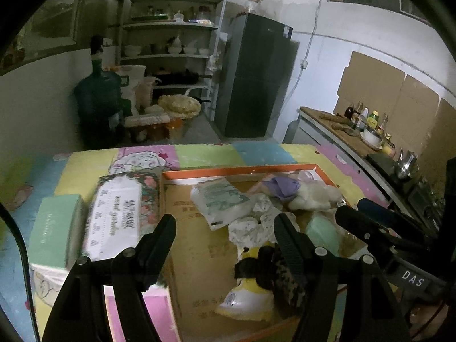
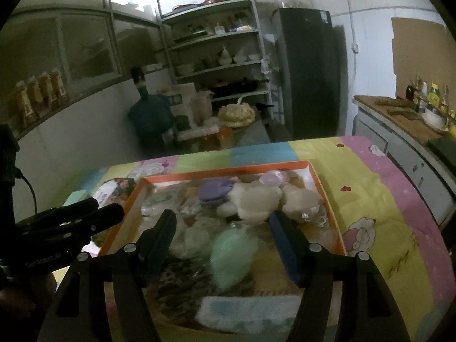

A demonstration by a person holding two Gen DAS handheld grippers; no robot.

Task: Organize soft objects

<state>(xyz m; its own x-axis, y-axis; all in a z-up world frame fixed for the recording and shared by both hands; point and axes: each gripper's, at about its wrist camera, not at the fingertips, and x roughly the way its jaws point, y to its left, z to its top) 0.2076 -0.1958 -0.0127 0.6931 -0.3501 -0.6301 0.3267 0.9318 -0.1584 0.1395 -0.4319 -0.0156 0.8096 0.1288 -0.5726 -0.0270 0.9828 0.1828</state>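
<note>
Both tools (image 1: 225, 228) (image 2: 222, 225) gape above box (image 1: 248, 168).

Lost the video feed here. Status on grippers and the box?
Left gripper and right gripper: jaws open, empty, over the orange box. Plush toy and mint pack inside. Nothing blocking.

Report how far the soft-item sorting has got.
Done: a floral tissue pack and a mint-green pack lie side by side on the mat, left of the orange-rimmed box.
In hand: nothing; the left gripper and right gripper are both open above the box.
Left: the cream plush toy, the mint-green soft item and other wrapped items remain jumbled inside.
</note>
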